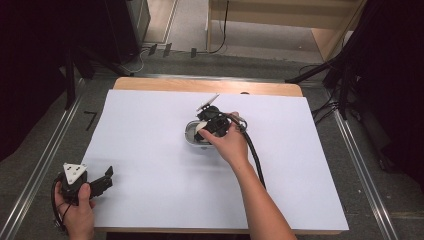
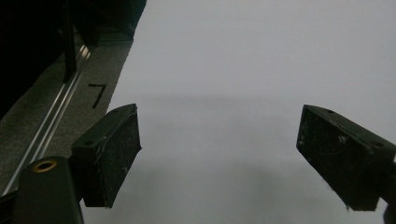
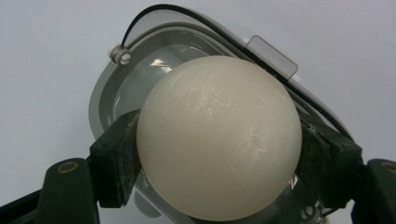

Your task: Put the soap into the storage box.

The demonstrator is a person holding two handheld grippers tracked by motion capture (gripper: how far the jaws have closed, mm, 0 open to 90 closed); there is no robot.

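A cream-white ball point(image 3: 218, 137) sits between the two black jaws of my right gripper point(image 3: 219, 158), which press on its sides. It hangs just over an open grey plastic container point(image 3: 112, 88) with a clear hinged lid point(image 3: 273, 49). From above, the right gripper point(image 1: 209, 127) points down at that container point(image 1: 192, 134) in the middle of the white sheet, with the ball point(image 1: 202, 126) pale at its tip. My left gripper point(image 1: 102, 181) rests at the sheet's front left corner, its jaws wide apart with nothing between them point(image 2: 219, 158).
The white sheet point(image 1: 150, 150) covers a wooden table point(image 1: 200, 86). A metal rail point(image 1: 45, 160) runs along the left and another point(image 1: 360, 170) along the right. A cable point(image 1: 255, 155) trails from the right gripper toward the front. Dark stands point(image 1: 345, 75) sit at the back right.
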